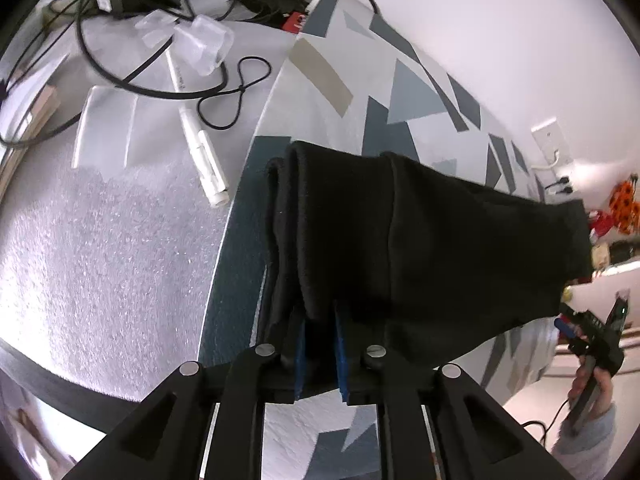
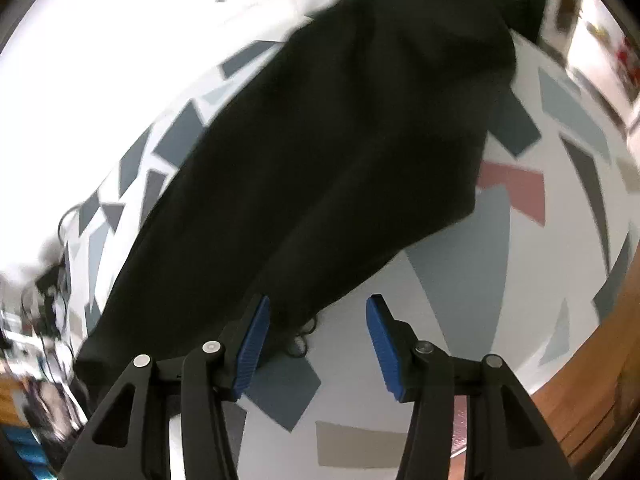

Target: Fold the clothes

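Note:
A black garment [image 1: 420, 248] lies stretched across a sheet with grey and blue shapes [image 1: 360, 80]. My left gripper [image 1: 322, 328] is shut on the garment's near folded edge, cloth pinched between its blue pads [image 1: 342, 360]. In the right wrist view the same black garment [image 2: 320, 160] runs diagonally from lower left to upper right. My right gripper [image 2: 316, 320] is open just beyond the cloth's lower edge, with a loose drawstring [image 2: 300, 340] near its left pad and nothing between the fingers. The right gripper [image 1: 592, 332] also shows in the left wrist view, held in a hand.
Left of the patterned sheet is a white foam surface [image 1: 100, 240] with black cables [image 1: 160, 80], a white marker-like tube [image 1: 204, 160], clear plastic pieces [image 1: 204, 44] and a white card [image 1: 106, 128]. A wooden floor [image 2: 600, 380] shows past the sheet's right edge.

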